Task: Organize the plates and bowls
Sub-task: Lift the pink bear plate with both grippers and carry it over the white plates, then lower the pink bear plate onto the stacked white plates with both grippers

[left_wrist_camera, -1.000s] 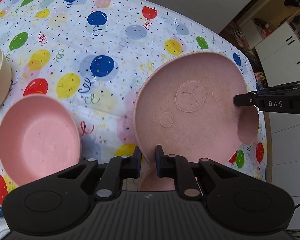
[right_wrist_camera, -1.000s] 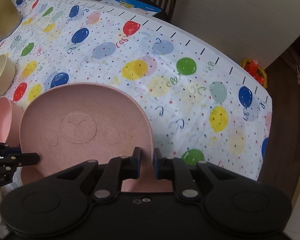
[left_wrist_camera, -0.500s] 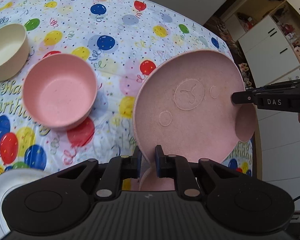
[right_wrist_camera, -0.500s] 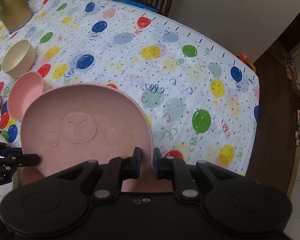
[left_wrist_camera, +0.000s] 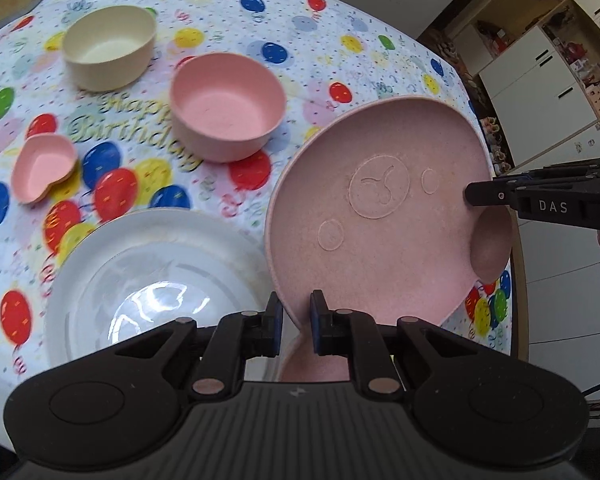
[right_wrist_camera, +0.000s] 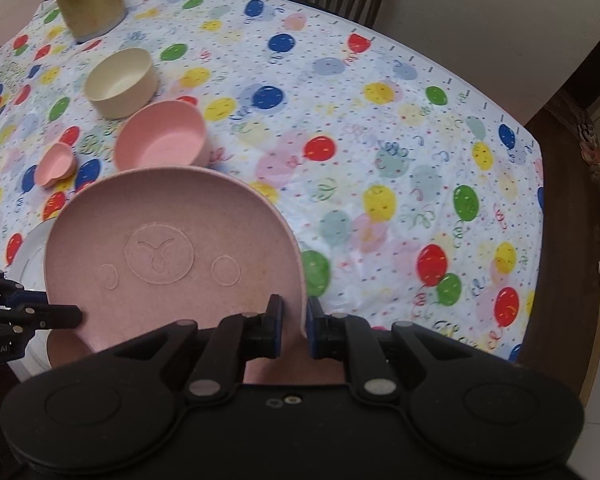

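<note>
Balloon-print table [left_wrist_camera: 228, 32] below; pink bear-face plate [left_wrist_camera: 380, 216] aloft beside white plate [left_wrist_camera: 152, 264], pinched at opposite rims by left hand-held gripper [left_wrist_camera: 296, 320] and right hand-held gripper [right_wrist_camera: 294, 326]. Uneven pull could tip it loose.

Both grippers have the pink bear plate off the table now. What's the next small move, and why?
Probably carry the pink bear plate a little further over the white plate, then lower it. The left gripper and right gripper are both shut on its rim, it hangs above the tablecloth, and the white plate beside it looks the only plate to stack it on.
</note>
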